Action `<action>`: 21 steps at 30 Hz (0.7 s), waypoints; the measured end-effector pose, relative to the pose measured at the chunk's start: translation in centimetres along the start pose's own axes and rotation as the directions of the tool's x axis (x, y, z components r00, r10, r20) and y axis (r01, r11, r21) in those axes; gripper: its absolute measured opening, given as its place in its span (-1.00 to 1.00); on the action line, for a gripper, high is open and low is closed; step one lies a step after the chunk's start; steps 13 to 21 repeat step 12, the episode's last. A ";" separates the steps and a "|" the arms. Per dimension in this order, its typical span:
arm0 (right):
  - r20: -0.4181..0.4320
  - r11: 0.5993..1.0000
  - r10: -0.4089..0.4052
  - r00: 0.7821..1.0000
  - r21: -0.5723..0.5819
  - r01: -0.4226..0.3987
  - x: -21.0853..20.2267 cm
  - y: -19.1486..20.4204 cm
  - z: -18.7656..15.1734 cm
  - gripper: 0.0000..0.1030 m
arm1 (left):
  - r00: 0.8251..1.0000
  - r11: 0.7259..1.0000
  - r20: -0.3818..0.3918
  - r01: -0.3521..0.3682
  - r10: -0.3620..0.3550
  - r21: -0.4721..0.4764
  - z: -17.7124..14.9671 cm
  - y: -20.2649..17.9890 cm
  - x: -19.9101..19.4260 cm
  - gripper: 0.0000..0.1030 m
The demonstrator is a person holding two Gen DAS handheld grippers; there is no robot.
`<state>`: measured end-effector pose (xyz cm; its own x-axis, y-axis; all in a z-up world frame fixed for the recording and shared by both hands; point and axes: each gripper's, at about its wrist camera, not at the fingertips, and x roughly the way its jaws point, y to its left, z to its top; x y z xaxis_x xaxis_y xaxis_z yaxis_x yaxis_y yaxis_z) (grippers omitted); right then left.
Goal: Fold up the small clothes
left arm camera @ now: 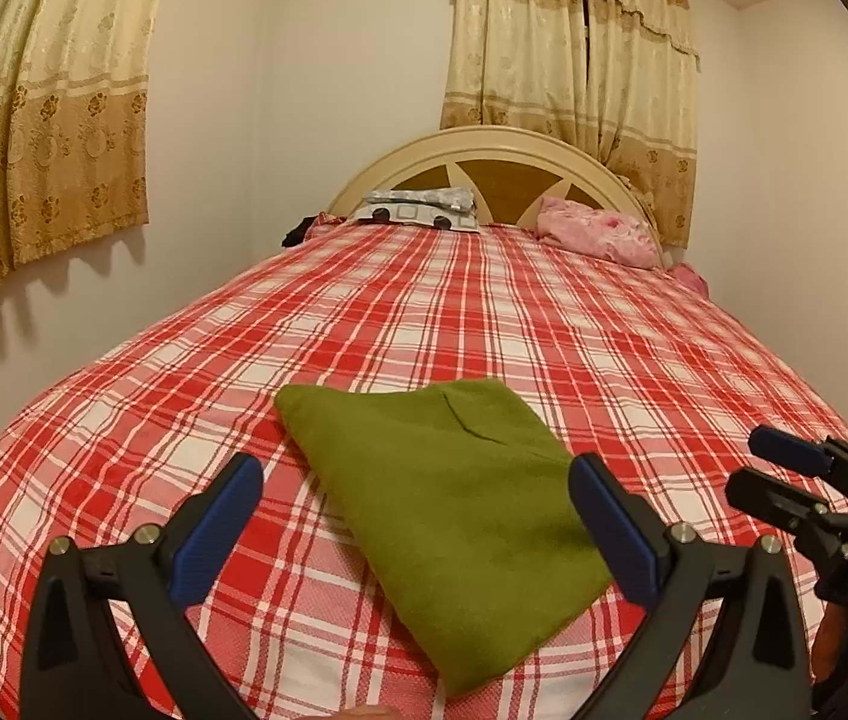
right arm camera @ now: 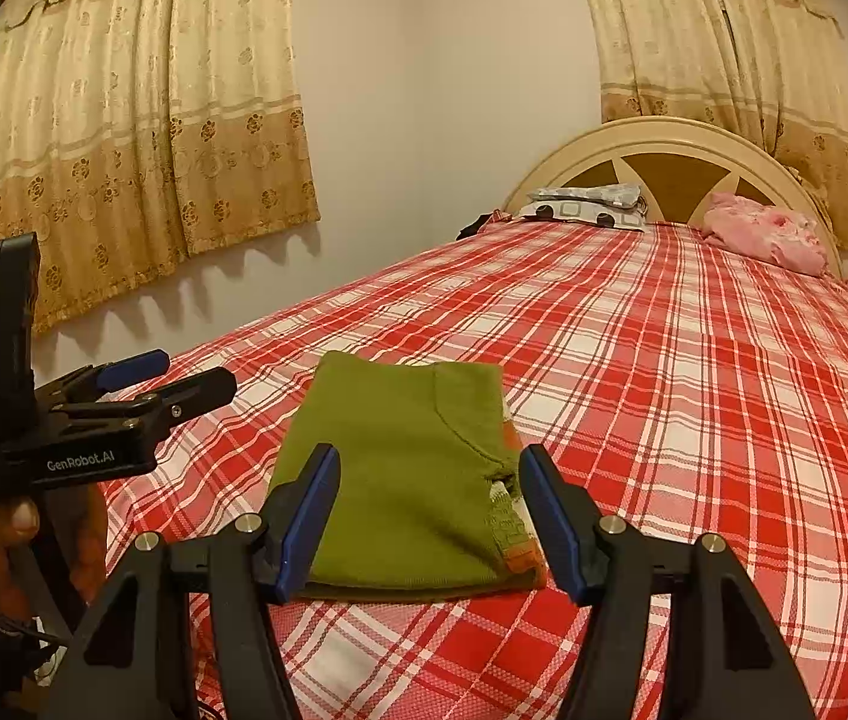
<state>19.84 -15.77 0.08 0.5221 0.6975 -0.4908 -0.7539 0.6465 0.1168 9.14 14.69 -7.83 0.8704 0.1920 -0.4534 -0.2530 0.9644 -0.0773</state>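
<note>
Red-checked bedspread (left arm camera: pixel 634 348) carries the folded green garment (left arm camera: pixel 448 504), which lies just ahead of both spread, empty grippers, left gripper (left arm camera: pixel 414 519) and right gripper (right arm camera: pixel 427 516).

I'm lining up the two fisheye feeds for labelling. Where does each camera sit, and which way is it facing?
Left wrist: on the left gripper, facing up the bed toward the headboard; its open fingers frame the green garment, right gripper at right.
Right wrist: on the right gripper, same heading; the left gripper and holding hand show at left.
Shared: garment, bed, headboard, curtains.
</note>
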 end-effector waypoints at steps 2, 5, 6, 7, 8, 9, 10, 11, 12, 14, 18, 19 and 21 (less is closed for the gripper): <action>0.004 1.000 0.002 1.000 -0.002 -0.002 -0.1 0.1 0.1 0.23 | 1.000 1.000 -0.011 -0.007 0.007 -0.005 0.0 0.2 0.2 1.00; 0.005 1.000 0.003 1.000 -0.004 -0.003 -0.1 0.2 0.1 0.23 | 1.000 1.000 -0.012 -0.019 0.019 -0.005 -0.3 0.4 0.4 1.00; 0.005 1.000 0.004 1.000 -0.005 -0.004 -0.1 0.2 0.1 0.23 | 1.000 1.000 -0.011 -0.018 0.018 -0.001 -0.4 0.3 0.4 1.00; 0.005 1.000 0.005 1.000 -0.006 -0.005 -0.1 0.2 0.1 0.23 | 1.000 1.000 -0.008 -0.024 0.024 0.003 -0.4 0.3 0.4 1.00; 0.005 1.000 0.006 1.000 -0.007 -0.006 -0.1 0.2 0.1 0.23 | 1.000 1.000 -0.005 -0.026 0.026 0.008 -0.4 0.2 0.4 1.00; 0.007 1.000 0.006 1.000 -0.010 -0.006 -0.1 0.3 0.1 0.23 | 1.000 1.000 -0.002 -0.026 0.026 0.014 -0.4 0.1 0.3 1.00; 0.007 1.000 0.007 1.000 -0.011 -0.007 -0.1 0.3 0.2 0.23 | 1.000 1.000 0.002 -0.020 0.020 0.019 -0.4 0.0 0.2 1.00; 0.008 1.000 0.009 1.000 -0.012 -0.009 -0.1 0.4 0.1 0.23 | 1.000 1.000 0.003 -0.015 0.015 0.021 -0.4 0.0 0.2 1.00; 0.008 1.000 0.011 1.000 -0.012 -0.011 -0.1 0.4 0.2 0.23 | 1.000 1.000 0.004 -0.014 0.014 0.022 -0.4 -0.1 0.2 1.00; 0.008 1.000 0.011 1.000 -0.012 -0.011 -0.1 0.4 0.2 0.23 | 1.000 1.000 0.004 -0.014 0.014 0.022 -0.4 -0.1 0.2 1.00; 0.008 1.000 0.011 1.000 -0.012 -0.011 -0.1 0.4 0.2 0.23 | 1.000 1.000 0.004 -0.014 0.014 0.022 -0.4 -0.1 0.2 1.00; 0.008 1.000 0.011 1.000 -0.012 -0.011 -0.1 0.4 0.2 0.23 | 1.000 1.000 0.004 -0.014 0.014 0.022 -0.4 -0.1 0.2 1.00; 0.008 1.000 0.011 1.000 -0.012 -0.011 -0.1 0.4 0.2 0.23 | 1.000 1.000 0.004 -0.014 0.014 0.022 -0.4 -0.1 0.2 1.00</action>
